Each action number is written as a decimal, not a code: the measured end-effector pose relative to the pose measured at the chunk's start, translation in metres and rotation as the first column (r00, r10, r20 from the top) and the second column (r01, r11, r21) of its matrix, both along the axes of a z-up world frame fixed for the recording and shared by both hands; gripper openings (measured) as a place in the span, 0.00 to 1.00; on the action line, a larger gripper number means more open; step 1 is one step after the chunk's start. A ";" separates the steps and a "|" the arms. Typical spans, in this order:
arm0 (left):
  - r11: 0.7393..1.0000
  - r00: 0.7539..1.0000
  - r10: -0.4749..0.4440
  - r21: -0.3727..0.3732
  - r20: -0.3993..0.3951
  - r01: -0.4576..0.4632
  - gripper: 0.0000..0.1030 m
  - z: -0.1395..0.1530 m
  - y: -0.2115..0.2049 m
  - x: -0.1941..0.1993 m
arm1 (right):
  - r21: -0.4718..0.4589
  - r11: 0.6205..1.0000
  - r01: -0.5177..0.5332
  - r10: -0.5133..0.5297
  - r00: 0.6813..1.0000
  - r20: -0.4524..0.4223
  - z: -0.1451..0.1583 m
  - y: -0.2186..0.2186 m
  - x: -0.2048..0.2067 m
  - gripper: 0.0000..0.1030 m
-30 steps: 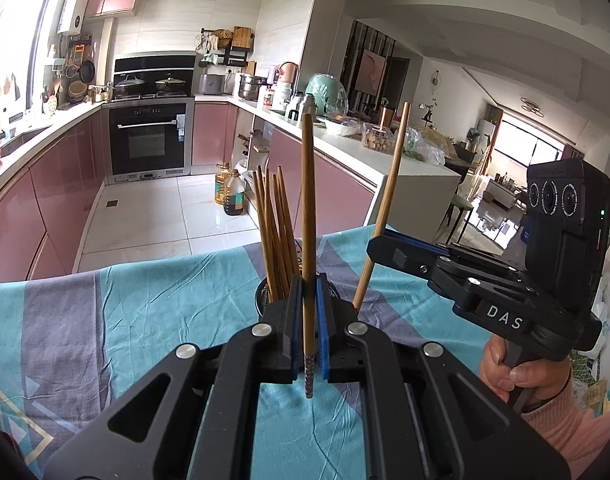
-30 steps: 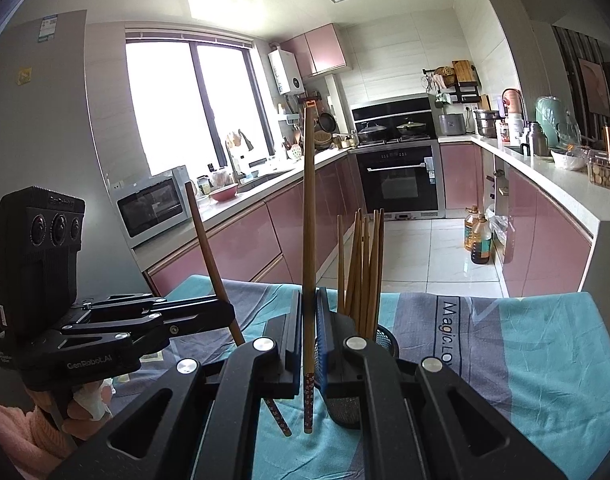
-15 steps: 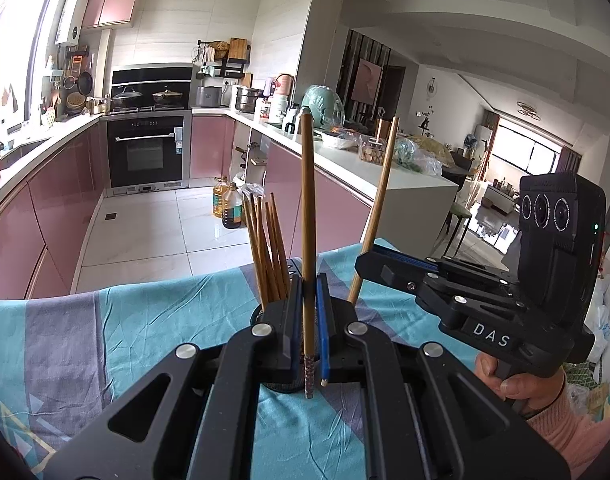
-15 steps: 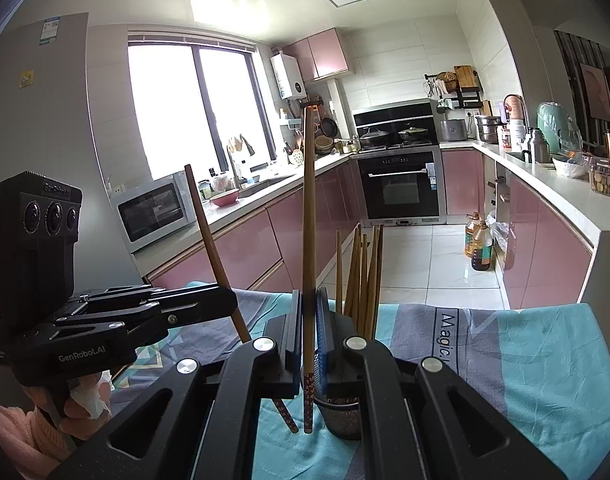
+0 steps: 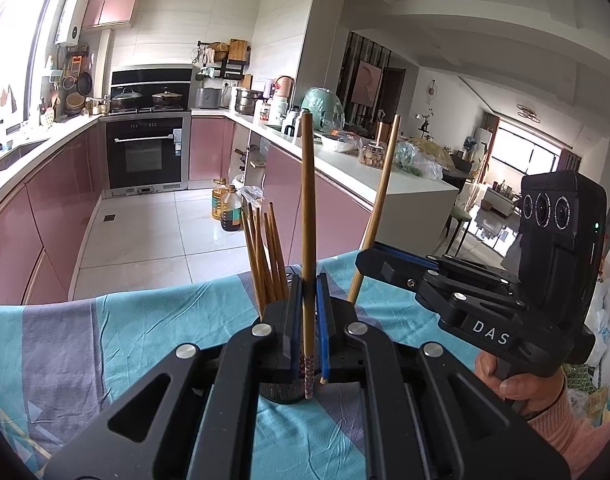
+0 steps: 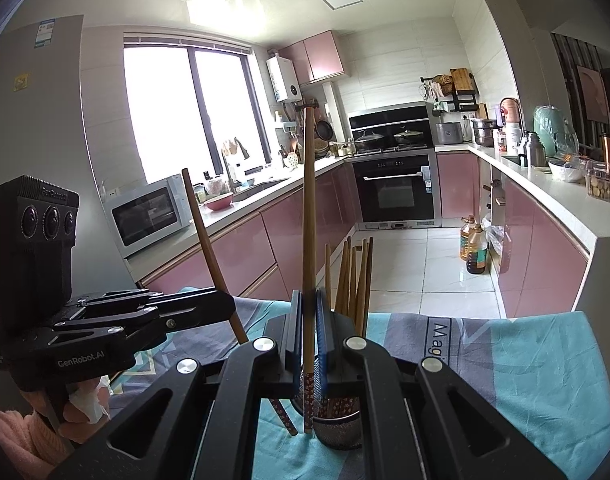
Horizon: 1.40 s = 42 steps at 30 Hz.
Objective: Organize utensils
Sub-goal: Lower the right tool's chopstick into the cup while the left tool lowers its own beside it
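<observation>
My left gripper (image 5: 308,304) is shut on an upright wooden chopstick (image 5: 307,216) with a patterned lower end. My right gripper (image 6: 308,320) is shut on a second upright chopstick (image 6: 308,216). Both chopsticks hang just in front of a dark mesh utensil holder (image 6: 339,432) that holds several chopsticks (image 6: 355,276) tips up. The holder (image 5: 279,392) is mostly hidden behind my left fingers. The right gripper (image 5: 389,260) shows in the left wrist view with its tilted chopstick (image 5: 375,216). The left gripper (image 6: 201,308) shows in the right wrist view.
The holder stands on a table under a teal and grey cloth (image 5: 117,332), also in the right wrist view (image 6: 537,364). Beyond the table's far edge are a tiled floor (image 5: 145,240), pink cabinets, an oven and oil bottles (image 6: 475,248).
Both grippers have come closer to the holder with their chopsticks still held upright. The holder now sits lower and nearer behind the fingers in both views.
</observation>
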<state>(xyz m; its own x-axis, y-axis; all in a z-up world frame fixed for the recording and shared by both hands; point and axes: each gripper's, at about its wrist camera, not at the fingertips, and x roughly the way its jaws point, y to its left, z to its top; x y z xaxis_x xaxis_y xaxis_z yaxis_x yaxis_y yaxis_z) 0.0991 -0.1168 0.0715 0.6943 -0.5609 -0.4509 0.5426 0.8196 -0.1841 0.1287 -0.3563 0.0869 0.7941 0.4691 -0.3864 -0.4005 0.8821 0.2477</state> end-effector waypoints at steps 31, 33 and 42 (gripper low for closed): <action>0.996 0.999 0.047 -0.075 0.011 -0.046 0.07 0.010 0.011 0.004 | -0.020 0.999 0.043 -0.044 0.999 -0.020 -0.007 0.003 0.029 0.05; 0.997 0.999 0.045 -0.065 0.010 -0.044 0.07 0.009 0.010 0.004 | -0.019 0.999 0.046 -0.047 0.999 -0.023 -0.008 0.003 0.031 0.05; 0.998 0.999 0.046 -0.034 -0.021 -0.047 0.07 -0.002 0.004 0.008 | -0.021 0.998 0.052 -0.053 0.998 -0.043 -0.016 0.003 0.034 0.05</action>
